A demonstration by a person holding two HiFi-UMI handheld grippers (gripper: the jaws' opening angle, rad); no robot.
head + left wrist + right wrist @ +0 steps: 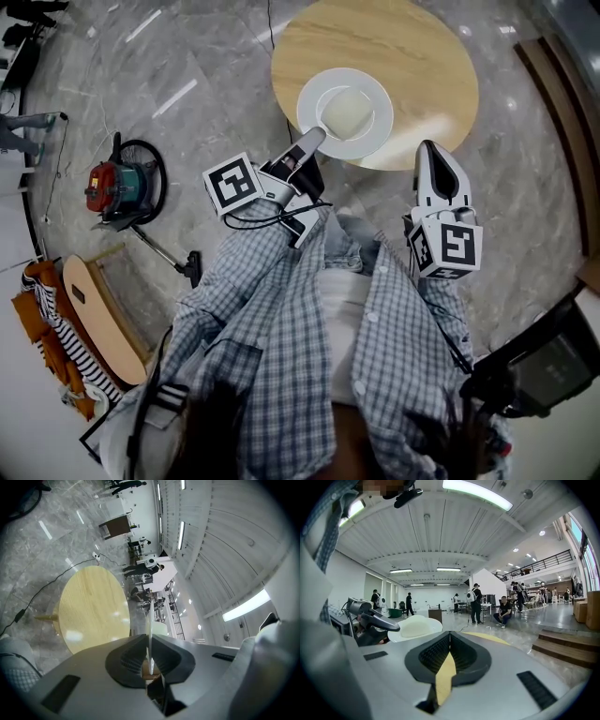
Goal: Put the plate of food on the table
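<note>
Clamping the rim of the white plate [315, 92], the left gripper [317, 135] holds it over the near edge of the round wooden surface [412, 66]; whether the plate touches the surface cannot be told. Pale food [349, 110] lies on the plate. The right gripper [429, 145] is closed and empty, near the surface edge.

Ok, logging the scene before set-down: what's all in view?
Table: one, light wood, ahead.
Plate: one, white, over table's near side.
Food: one mound, pale, on plate.
Vacuum: one, red and teal, floor left.
Board: one, wooden, floor lower left.
Cloth: one heap, orange and striped, beside board.
People: several, mostly dark clothes, far back.
Shirt: one, checked, person's own.
Left tool: one, grey, shut on plate rim.
Right tool: one, grey, shut, empty, near table edge.
</note>
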